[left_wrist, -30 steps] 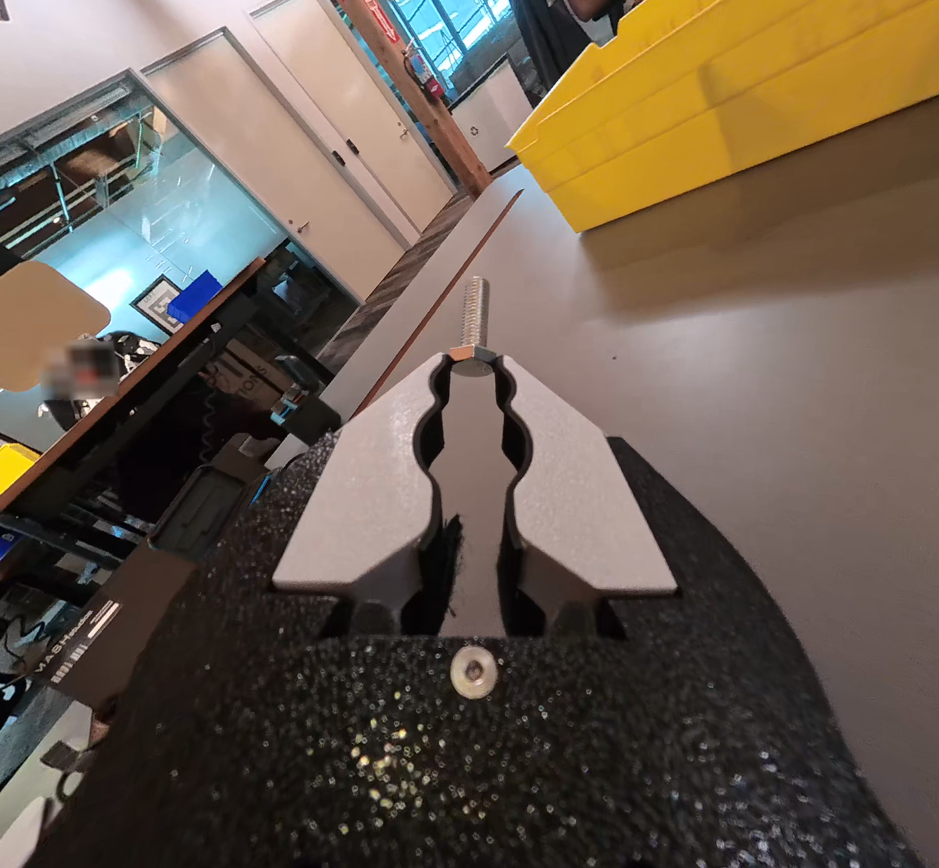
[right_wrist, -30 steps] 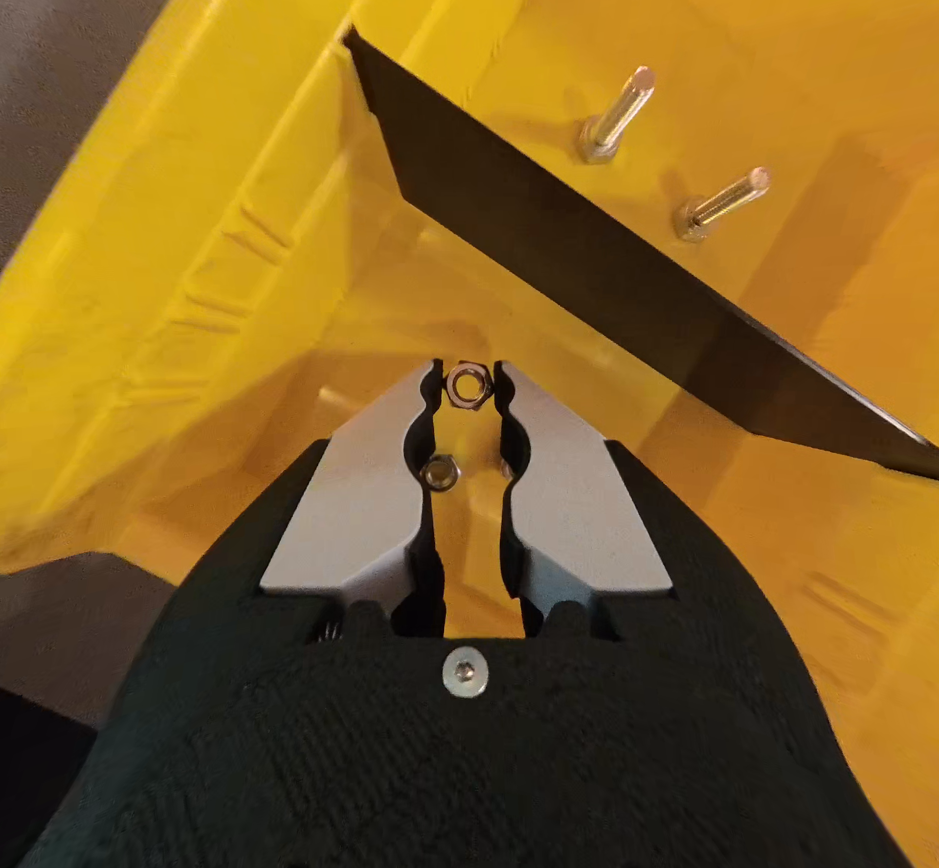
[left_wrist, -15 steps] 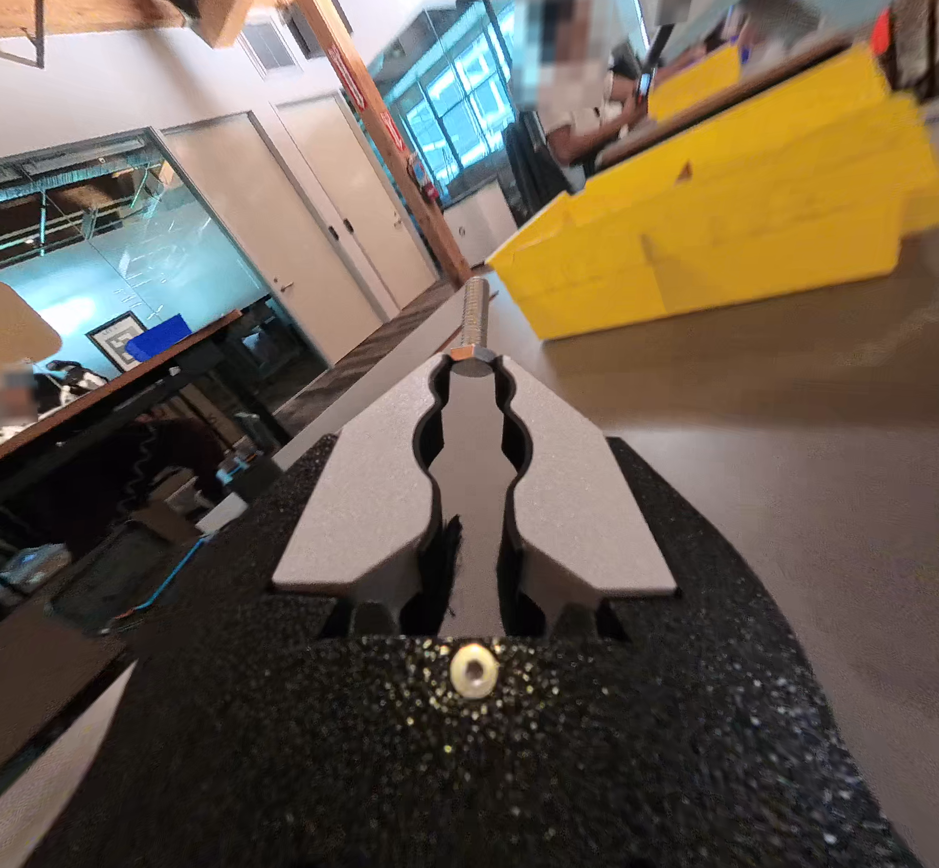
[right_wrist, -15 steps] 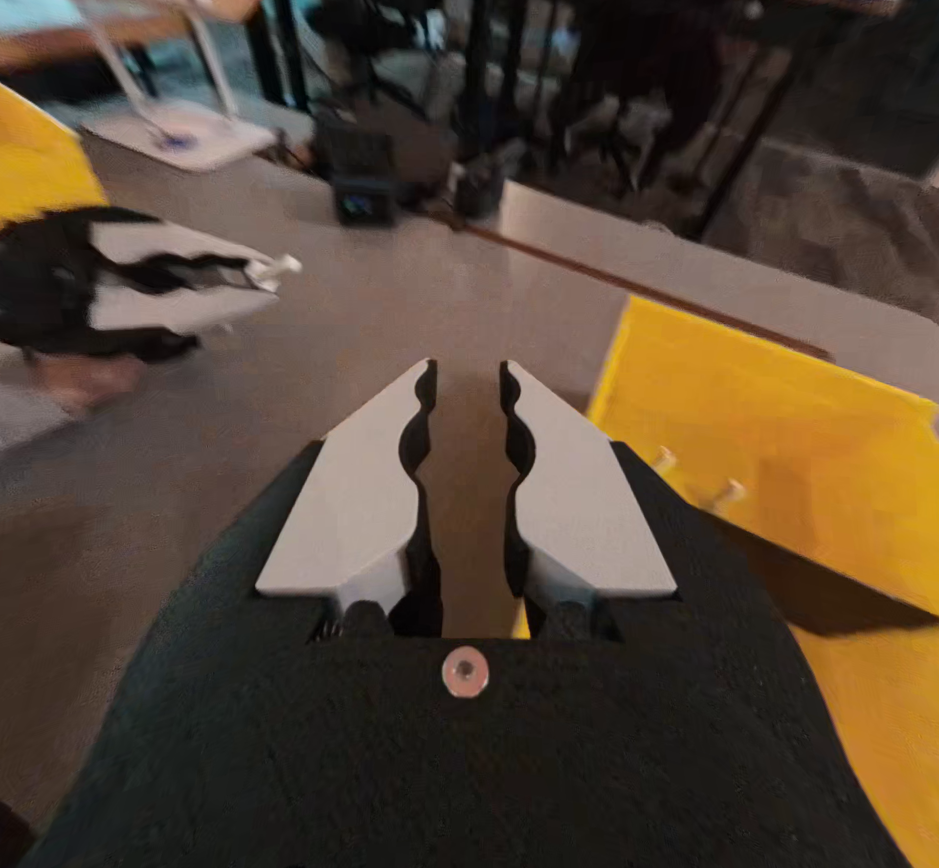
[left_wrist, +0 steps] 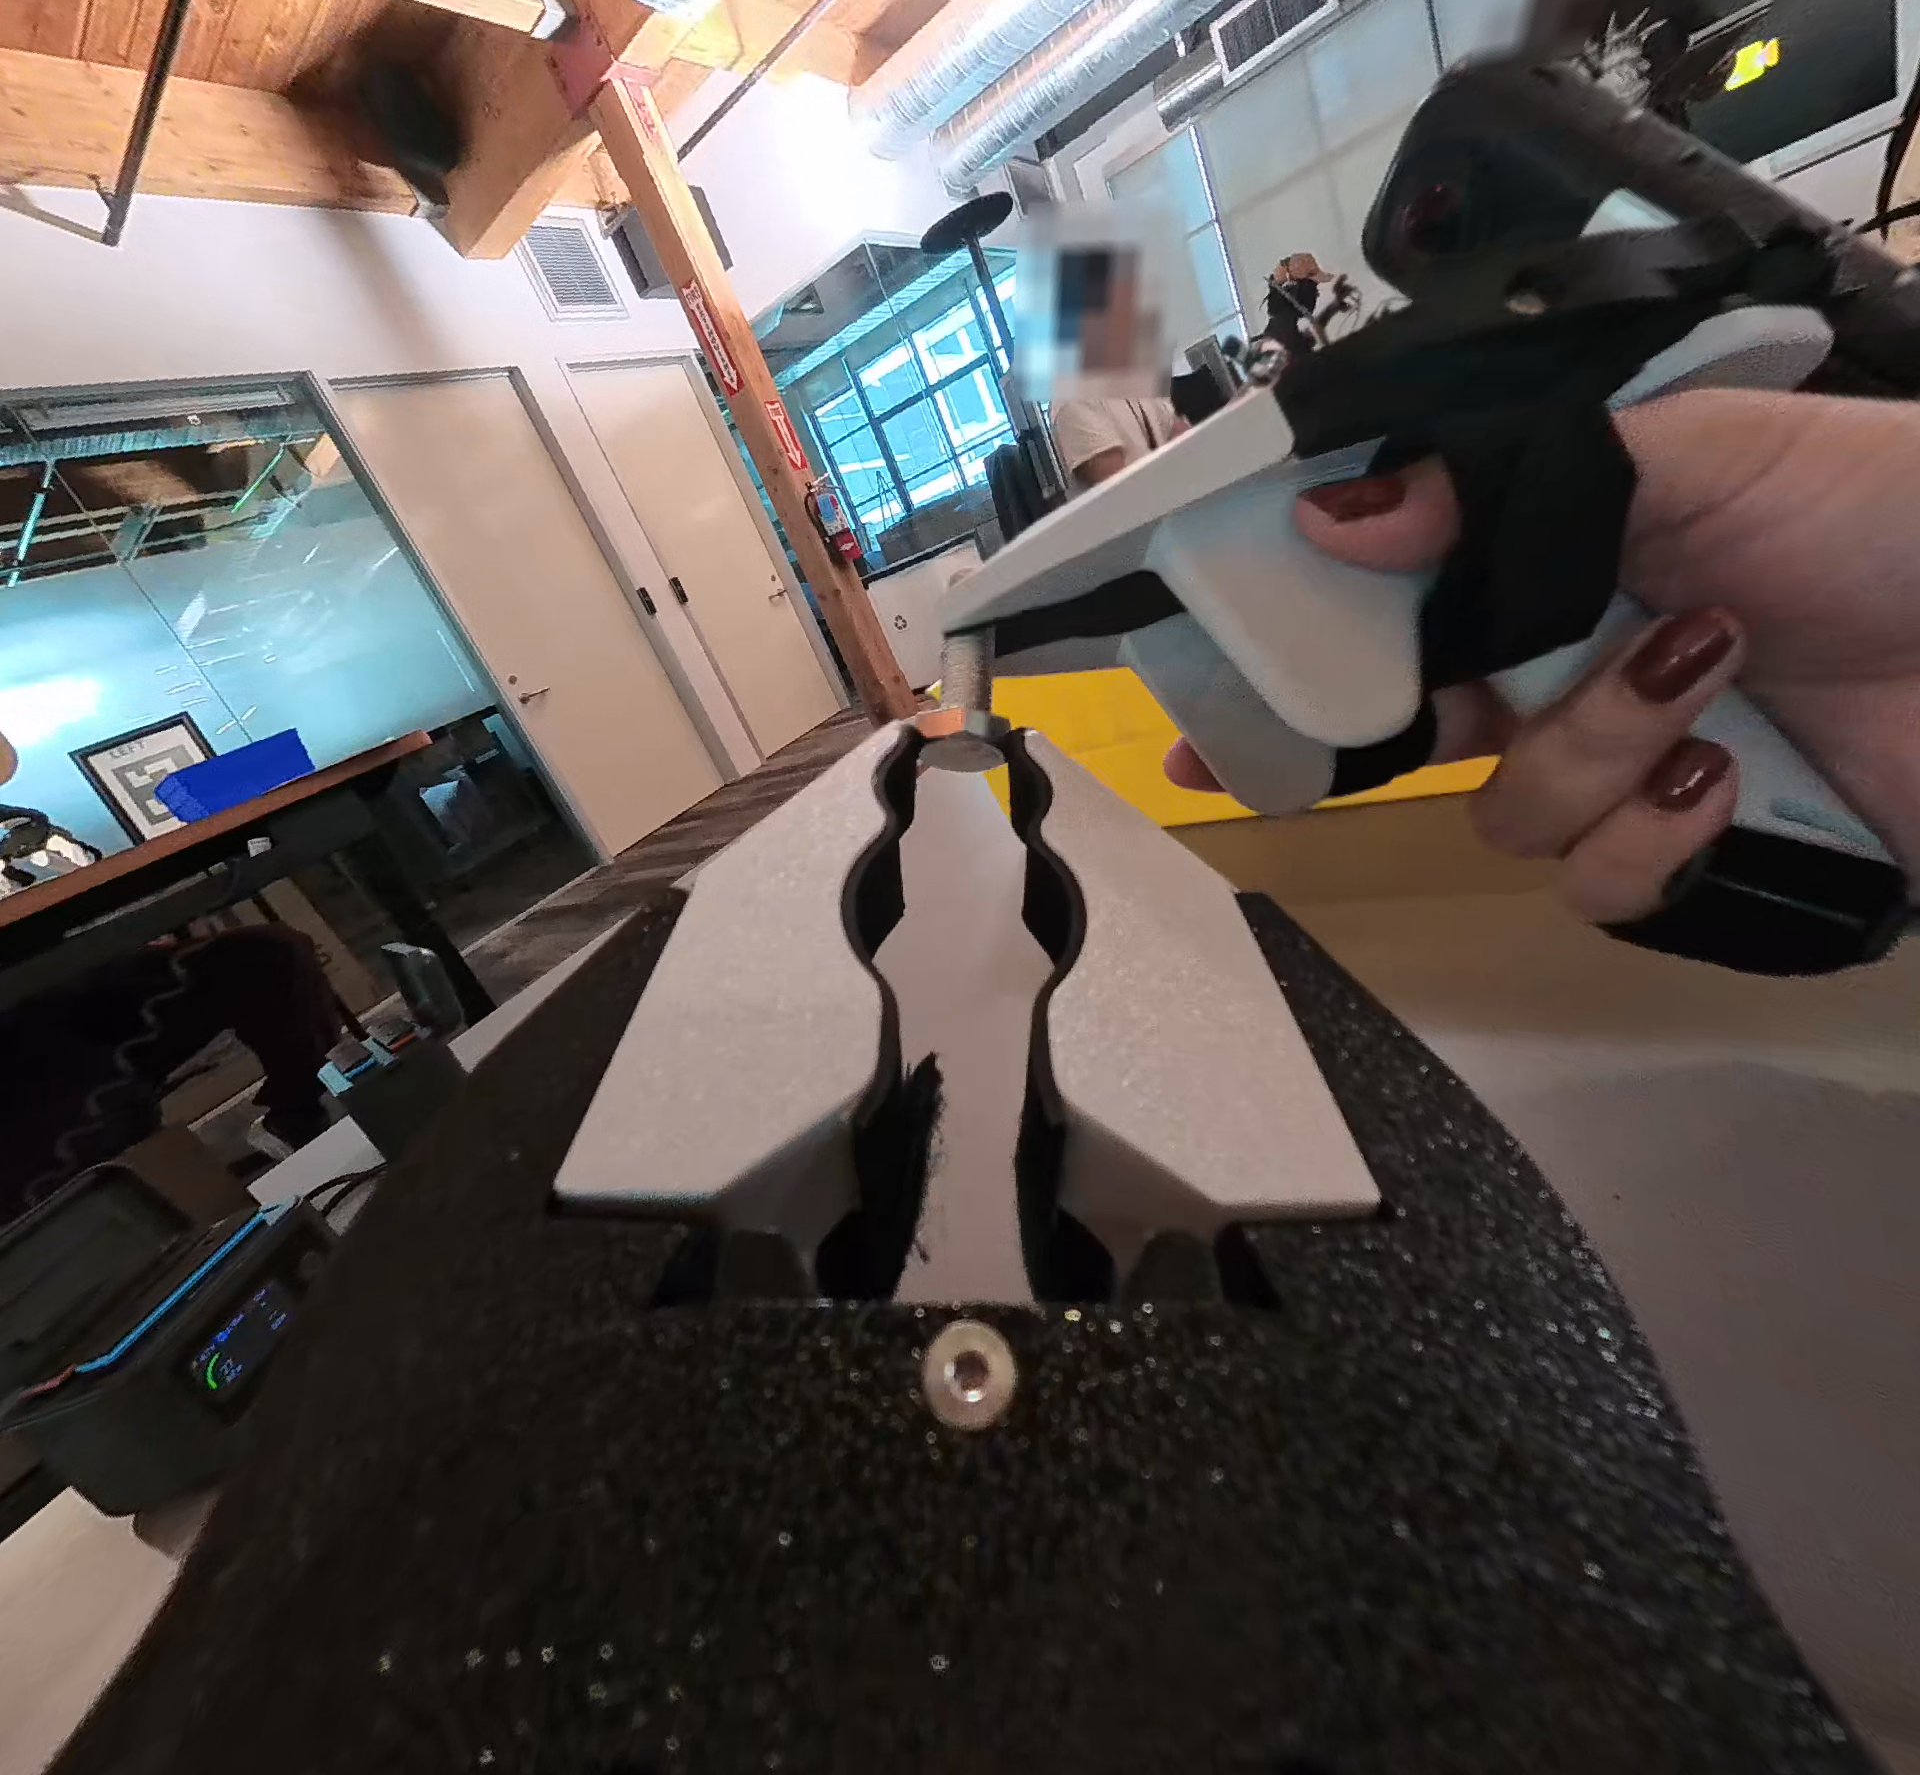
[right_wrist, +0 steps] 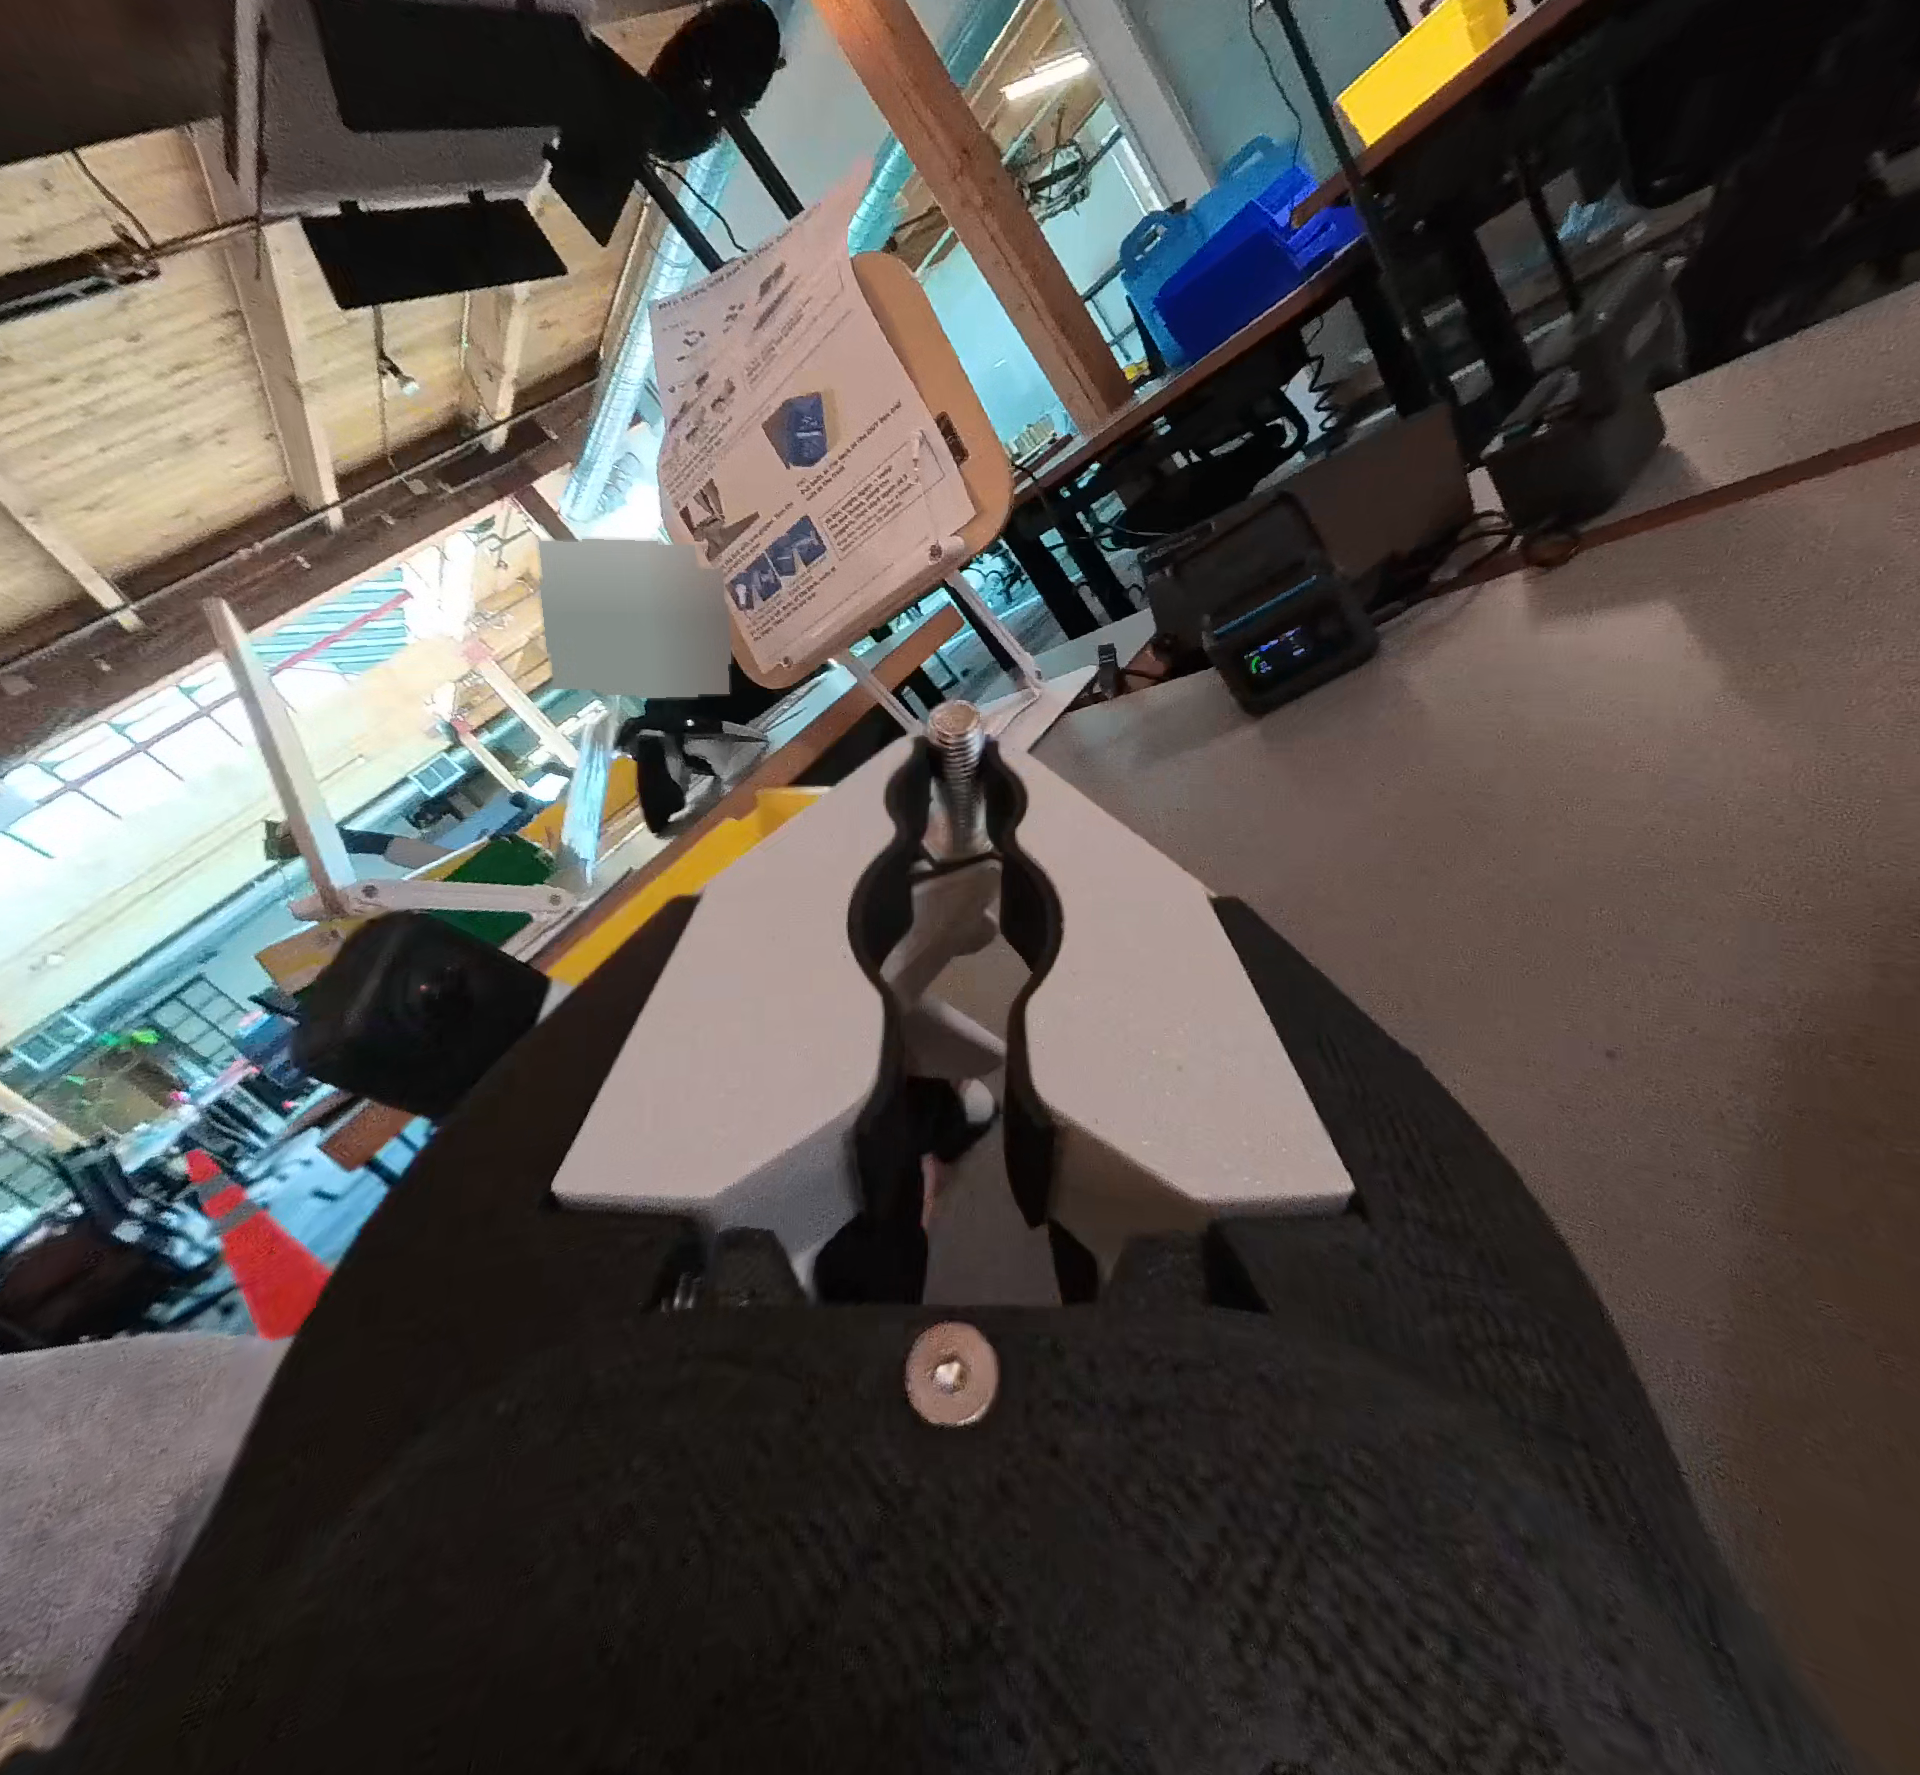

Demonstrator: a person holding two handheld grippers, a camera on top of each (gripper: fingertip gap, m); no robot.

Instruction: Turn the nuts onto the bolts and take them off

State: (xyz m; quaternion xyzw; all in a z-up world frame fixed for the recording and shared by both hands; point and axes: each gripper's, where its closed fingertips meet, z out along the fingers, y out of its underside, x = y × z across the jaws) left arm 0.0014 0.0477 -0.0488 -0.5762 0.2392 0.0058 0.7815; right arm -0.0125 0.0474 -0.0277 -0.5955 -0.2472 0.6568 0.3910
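Observation:
My left gripper (left_wrist: 961, 754) is shut on the hex head of a silver bolt (left_wrist: 966, 686), which stands upright from its tips. My right gripper (left_wrist: 956, 622), held by a hand (left_wrist: 1714, 603), comes in from the right and covers the bolt's top end. In the right wrist view the threaded bolt (right_wrist: 954, 738) sits in the tip notch of my right gripper (right_wrist: 954, 780), with the jaws close against the shaft. The left gripper's white fingers (right_wrist: 940, 946) show through the gap below. No nut is in view.
The yellow bin (left_wrist: 1101, 717) stands on the grey table (left_wrist: 1714, 1206) behind the grippers and also shows in the right wrist view (right_wrist: 769, 821). A black power unit (right_wrist: 1288, 645) and an instruction board on a stand (right_wrist: 831, 458) are at the table's far edge. The tips of both grippers are at nearly the same place.
My right gripper left the yellow bin, where a nut sat between its tips, swung over without it and closed round the bolt's shaft. My left gripper tilted the bolt upward.

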